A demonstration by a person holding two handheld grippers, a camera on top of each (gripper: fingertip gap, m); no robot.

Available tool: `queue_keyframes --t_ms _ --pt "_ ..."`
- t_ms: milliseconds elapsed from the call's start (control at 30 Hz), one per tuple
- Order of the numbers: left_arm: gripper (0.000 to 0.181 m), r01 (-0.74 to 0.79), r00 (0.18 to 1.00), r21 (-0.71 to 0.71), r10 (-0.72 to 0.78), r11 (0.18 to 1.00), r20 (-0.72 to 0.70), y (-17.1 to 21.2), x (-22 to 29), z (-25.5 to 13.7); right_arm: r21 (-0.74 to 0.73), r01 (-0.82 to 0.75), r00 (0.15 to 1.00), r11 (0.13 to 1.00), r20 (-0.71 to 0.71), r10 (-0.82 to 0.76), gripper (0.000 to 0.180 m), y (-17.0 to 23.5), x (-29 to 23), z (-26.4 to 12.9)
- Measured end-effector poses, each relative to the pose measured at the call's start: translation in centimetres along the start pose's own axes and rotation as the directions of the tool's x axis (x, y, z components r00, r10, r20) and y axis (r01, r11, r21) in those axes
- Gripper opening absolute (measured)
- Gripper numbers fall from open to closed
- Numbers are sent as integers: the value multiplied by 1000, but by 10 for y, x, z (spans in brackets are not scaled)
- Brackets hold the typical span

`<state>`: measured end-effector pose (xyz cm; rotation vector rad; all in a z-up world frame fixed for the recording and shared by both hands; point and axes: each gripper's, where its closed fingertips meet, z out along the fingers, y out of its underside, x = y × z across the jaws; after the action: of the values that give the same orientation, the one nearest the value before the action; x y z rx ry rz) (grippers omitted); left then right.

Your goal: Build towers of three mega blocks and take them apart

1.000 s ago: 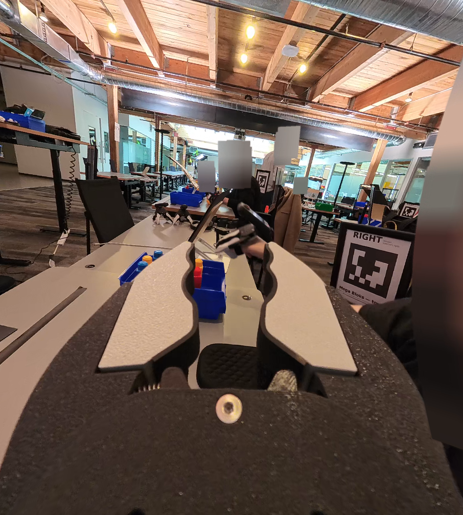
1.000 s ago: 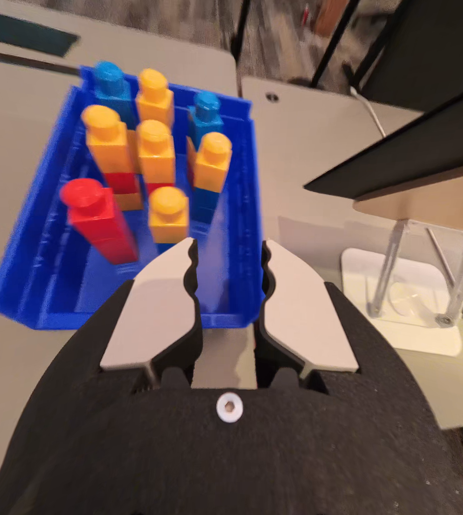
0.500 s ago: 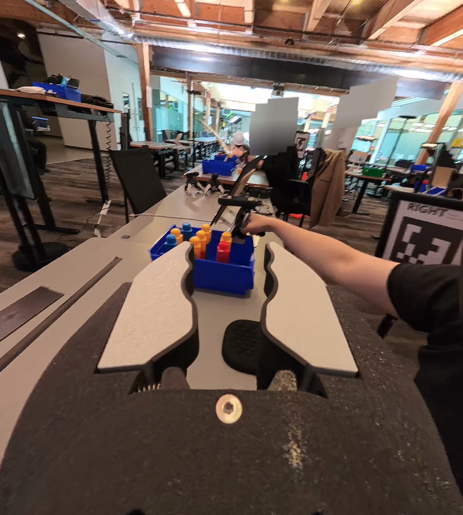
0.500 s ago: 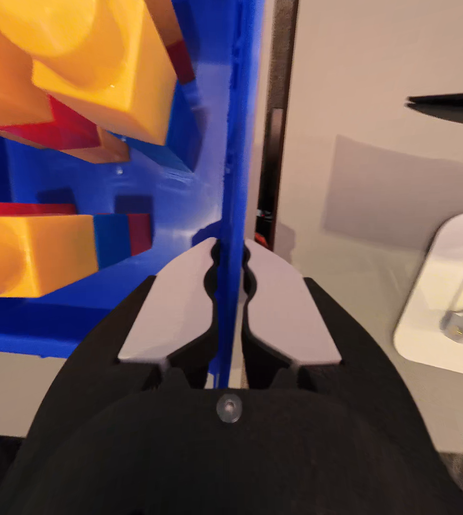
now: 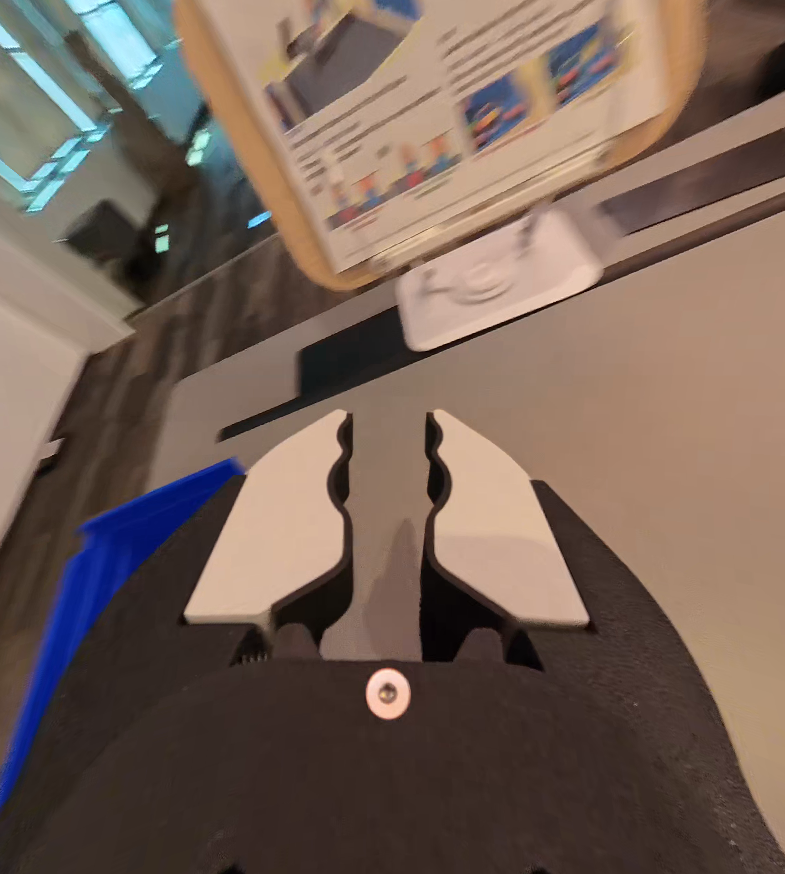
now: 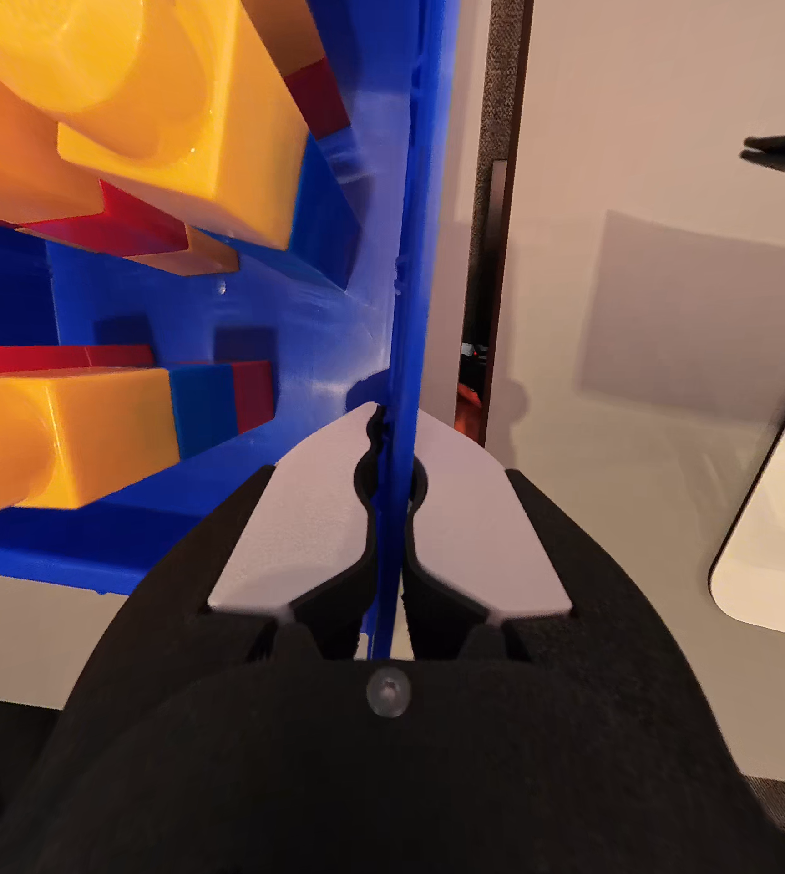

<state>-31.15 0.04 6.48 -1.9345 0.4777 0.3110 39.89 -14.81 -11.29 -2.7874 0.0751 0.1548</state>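
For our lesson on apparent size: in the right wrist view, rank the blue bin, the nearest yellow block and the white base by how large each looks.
1. blue bin
2. nearest yellow block, enlarged by closeness
3. white base, cut off at the edge, so unsure

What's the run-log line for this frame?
right gripper: shut on blue plastic bin wall | left gripper: open, empty | stacked blocks in bin

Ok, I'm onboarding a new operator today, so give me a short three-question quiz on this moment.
1. True or false: the right gripper is shut on the blue bin wall.
2. What lies between the left gripper fingers? A) a yellow block B) nothing but bare table C) the bin wall
3. Which block colours show in the bin in the right wrist view?

Key: 1 true. 2 B. 3 yellow, red, blue.
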Motion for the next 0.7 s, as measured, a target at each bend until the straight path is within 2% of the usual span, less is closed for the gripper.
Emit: queue_keyframes --t_ms 100,267,433,633,700 --pt "41 -29 987 -118 47 993 155 39 -52 2 10 5 1000 1000 2 -5 5 0 0 0" --pt "64 30 965 -349 63 937 253 111 -120 -3 2 6 1000 1000 -2 -6 5 0 0 0" --pt "60 145 961 -464 -12 874 278 163 -159 -3 11 -6 1000 1000 16 6 6 0 0 0" --pt "60 262 965 -541 -223 799 137 195 -142 6 10 -6 1000 1000 10 6 6 0 0 0" --pt "52 301 948 -535 -310 790 75 194 -129 12 10 -13 1000 1000 18 13 6 1 -1 0"
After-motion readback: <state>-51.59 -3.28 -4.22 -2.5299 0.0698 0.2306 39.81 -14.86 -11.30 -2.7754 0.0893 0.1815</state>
